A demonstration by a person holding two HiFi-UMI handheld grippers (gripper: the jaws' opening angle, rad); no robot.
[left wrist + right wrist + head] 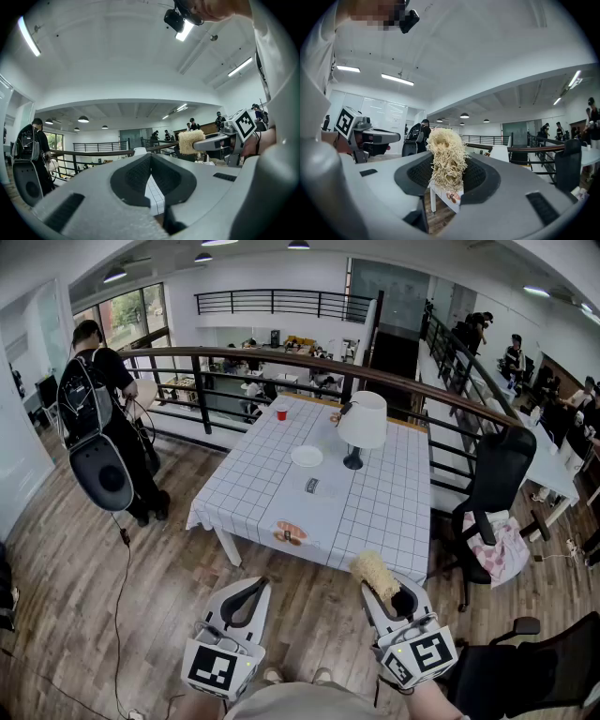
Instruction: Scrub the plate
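A white plate (306,457) lies near the middle of the table (394,512), which has a white checked cloth and stands well ahead of both grippers. My right gripper (382,583) is shut on a straw-coloured loofah scrubber (373,569), which stands up between its jaws (446,157). It hangs over the wooden floor short of the table's near edge. My left gripper (253,589) is beside it, shut with nothing in it, its jaws meeting in the left gripper view (151,174). That view also shows the scrubber (191,142) off to the right.
On the table stand a white lamp (362,423) just right of the plate, a red cup (281,413) at the far left, a small dark item (312,486) and an orange-patterned item (291,532) near the front edge. A person with a backpack (98,418) stands left. A black office chair (492,486) stands right.
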